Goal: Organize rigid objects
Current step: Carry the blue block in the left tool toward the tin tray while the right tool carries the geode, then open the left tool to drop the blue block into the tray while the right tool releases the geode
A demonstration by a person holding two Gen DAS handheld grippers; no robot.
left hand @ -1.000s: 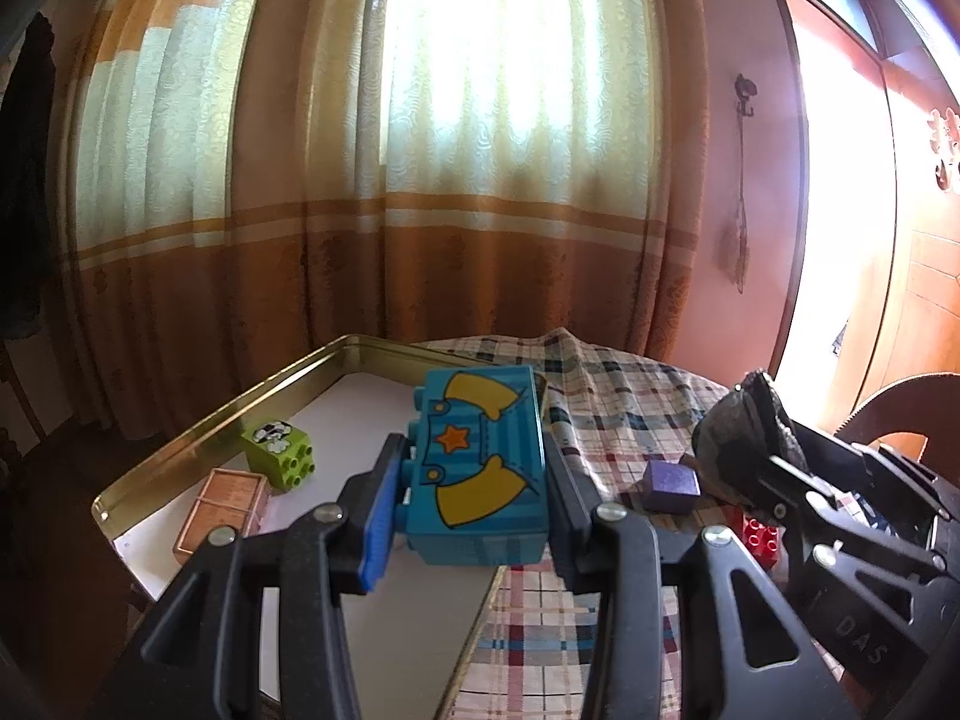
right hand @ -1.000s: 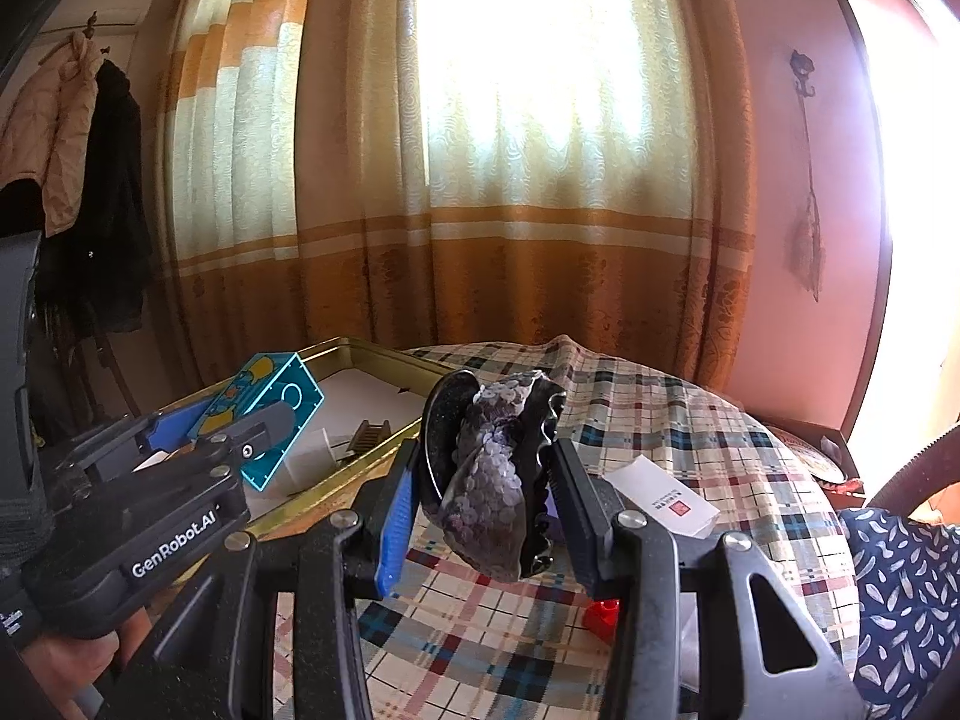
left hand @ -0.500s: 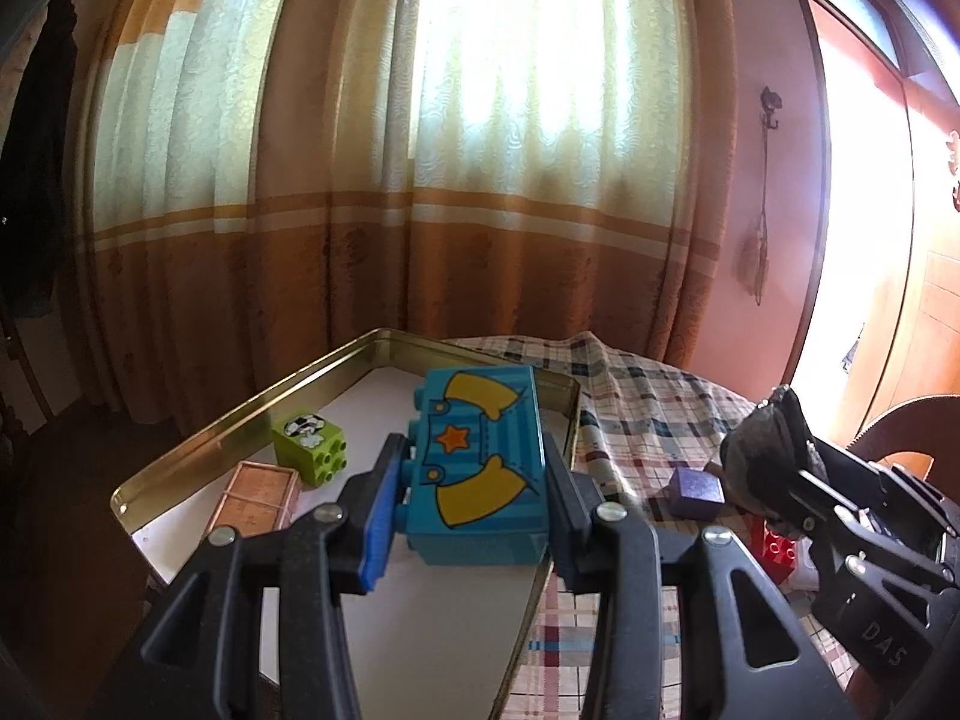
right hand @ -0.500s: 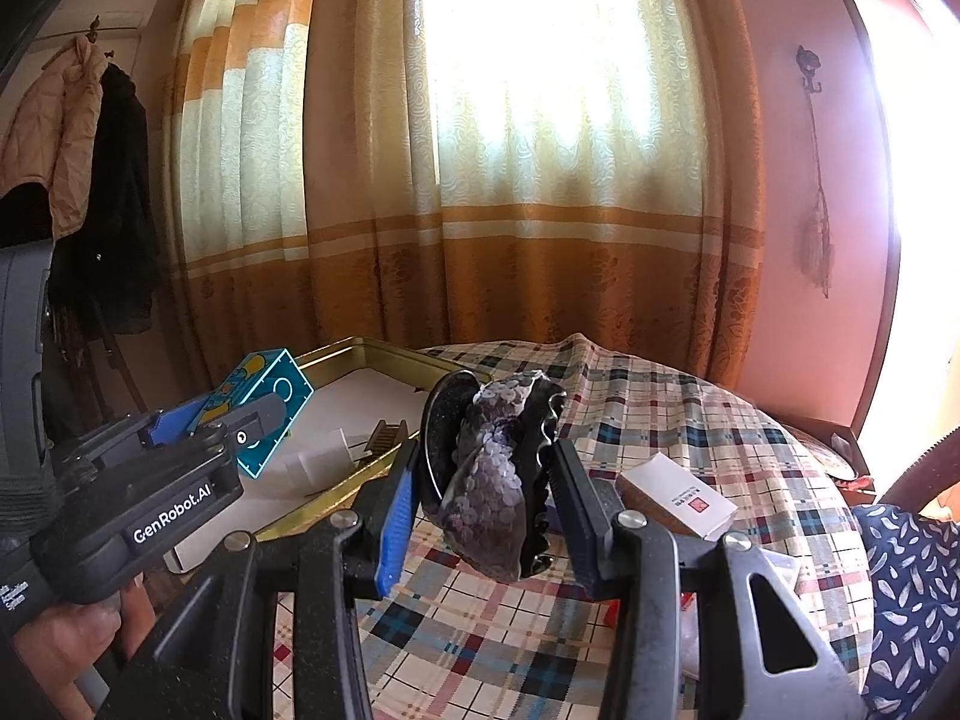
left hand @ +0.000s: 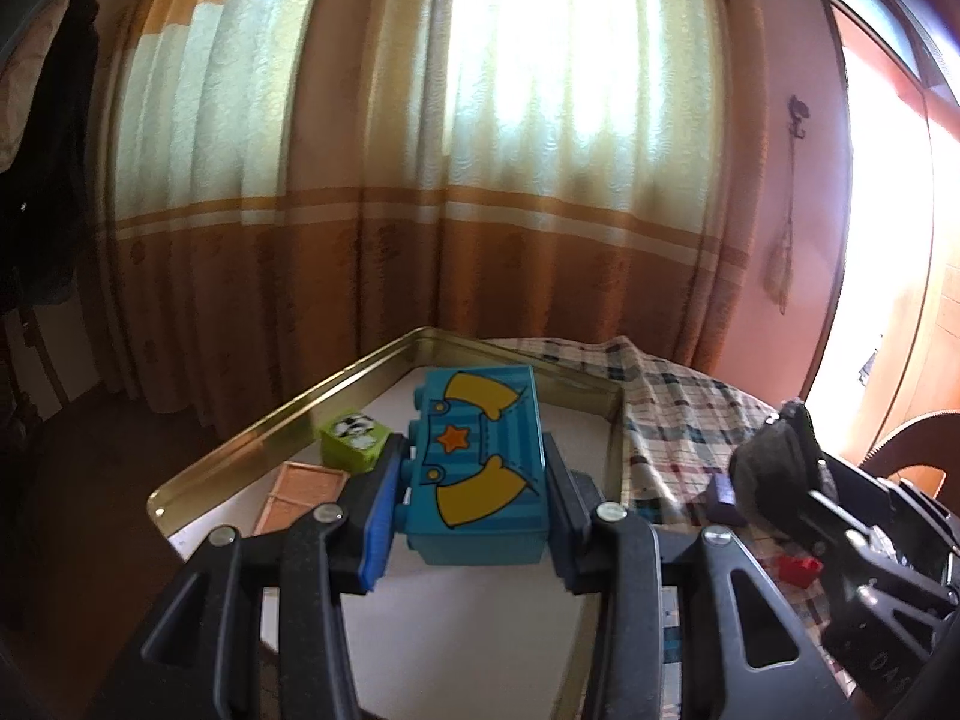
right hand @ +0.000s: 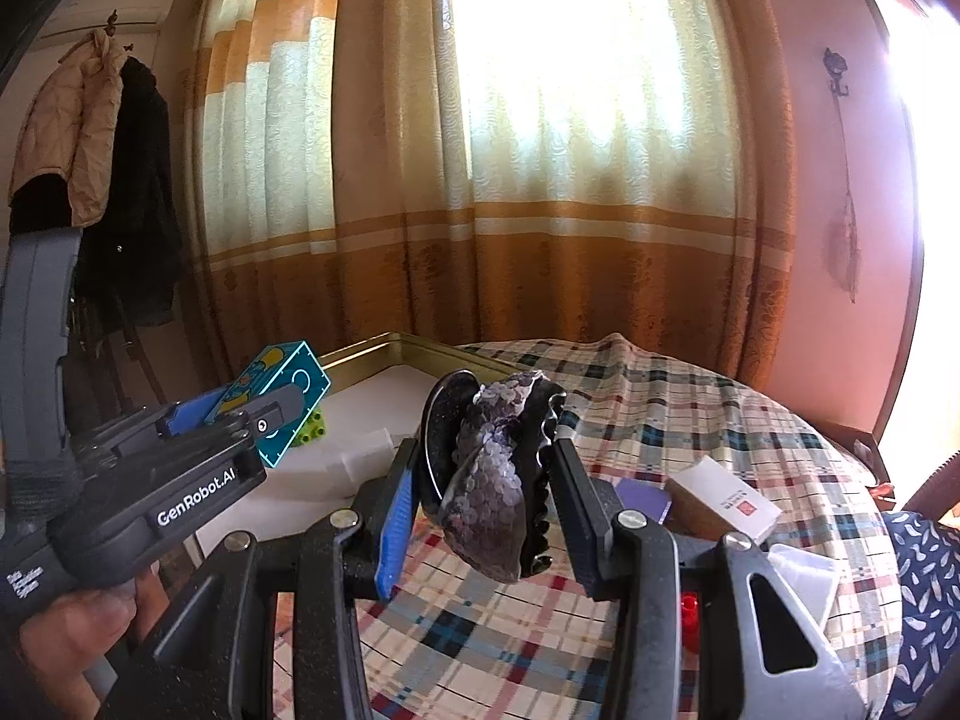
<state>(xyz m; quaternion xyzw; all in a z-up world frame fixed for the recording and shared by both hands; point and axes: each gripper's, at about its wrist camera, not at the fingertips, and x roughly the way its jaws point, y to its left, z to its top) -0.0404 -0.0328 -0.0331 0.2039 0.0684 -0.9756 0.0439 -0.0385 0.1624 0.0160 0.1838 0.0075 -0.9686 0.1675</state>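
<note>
Left gripper: clenched on the blue toy brick, pads against both of its sides. The brick is held in the air over the gold-rimmed tray, printed face up, studs toward the left.

Right gripper: clenched on a dark sequined hair clip, held above the checked tablecloth, to the right of the tray.

On the cloth near the right gripper: a small red brick, then a purple block just beside a white carton.

In the tray, beyond the left gripper's left finger: a flat orange-brown tile, then a green brick with a black-and-white picture on top, near the tray's left rim.

Farthest: orange and cream curtains, brightly backlit.
</note>
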